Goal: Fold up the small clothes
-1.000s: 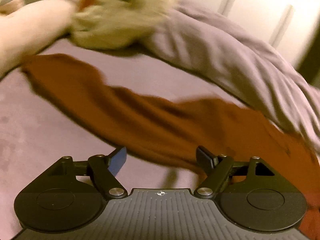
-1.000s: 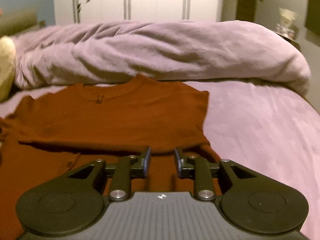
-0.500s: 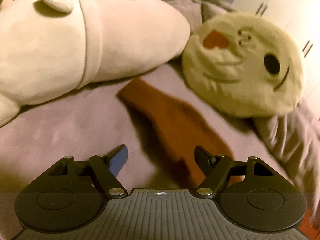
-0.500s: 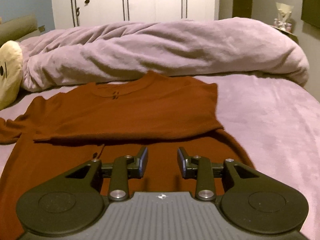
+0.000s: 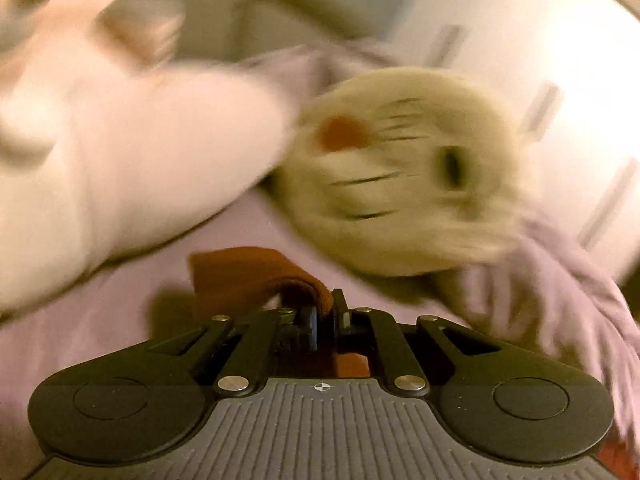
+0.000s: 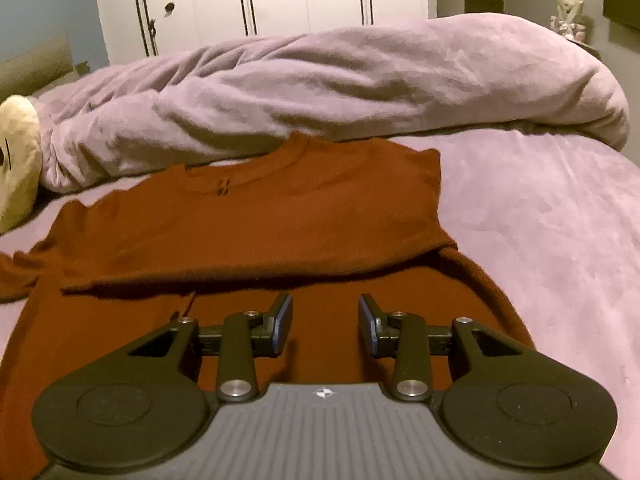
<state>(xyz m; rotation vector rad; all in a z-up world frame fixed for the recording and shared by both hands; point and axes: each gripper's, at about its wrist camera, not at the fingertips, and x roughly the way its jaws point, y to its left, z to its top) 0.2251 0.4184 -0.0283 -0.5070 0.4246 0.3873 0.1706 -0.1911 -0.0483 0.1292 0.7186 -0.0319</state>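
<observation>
Rust sweater (image 6: 248, 220) lies half-folded on the bed (image 6: 540, 220); left tool (image 5: 325, 312) pinches its sleeve (image 5: 248, 268) for folding inward, right tool (image 6: 325, 316) hovers wide.

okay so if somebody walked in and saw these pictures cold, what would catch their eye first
Probably the rust-red shirt, spread partly folded across the middle of the lilac bed below the rumpled duvet. Next, the left tool shut on the shirt's sleeve, with a round cream plush face blurred just beyond it. The right tool hangs open over the shirt's near part.
</observation>
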